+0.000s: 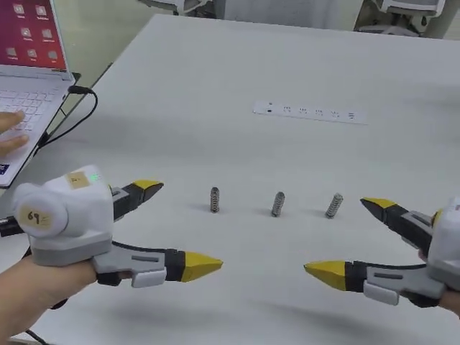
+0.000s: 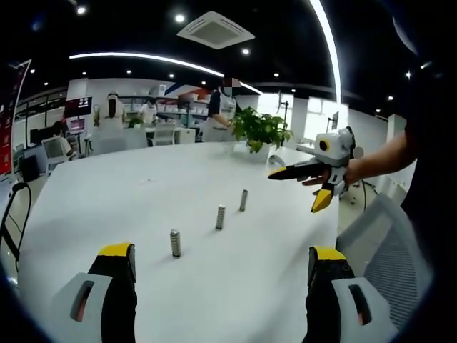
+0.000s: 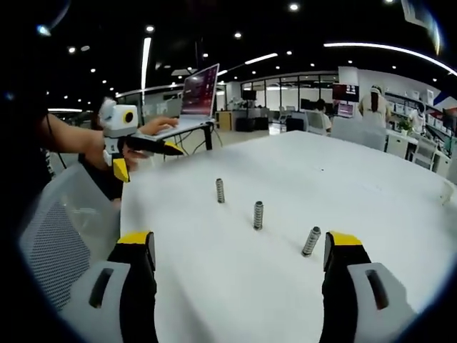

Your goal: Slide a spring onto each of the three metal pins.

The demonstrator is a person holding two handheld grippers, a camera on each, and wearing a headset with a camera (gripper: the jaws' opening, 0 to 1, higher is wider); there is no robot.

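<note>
step: looks done, we judge; springs (image 1: 278, 204) on all three pins | left gripper (image 1: 185, 225), right gripper (image 1: 338, 236): jaws wide, empty | next: we check the tilted right spring (image 1: 334, 205)

Handwritten "69", on round sticker (image 1: 34, 215), on left gripper (image 1: 183, 225)

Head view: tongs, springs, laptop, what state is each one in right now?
Left tongs: open, empty.
Right tongs: open, empty.
Spring by left tongs: standing upright.
Middle spring: standing, slightly tilted.
Spring by right tongs: standing, plainly leaning.
Laptop: open, screen lit.
</note>
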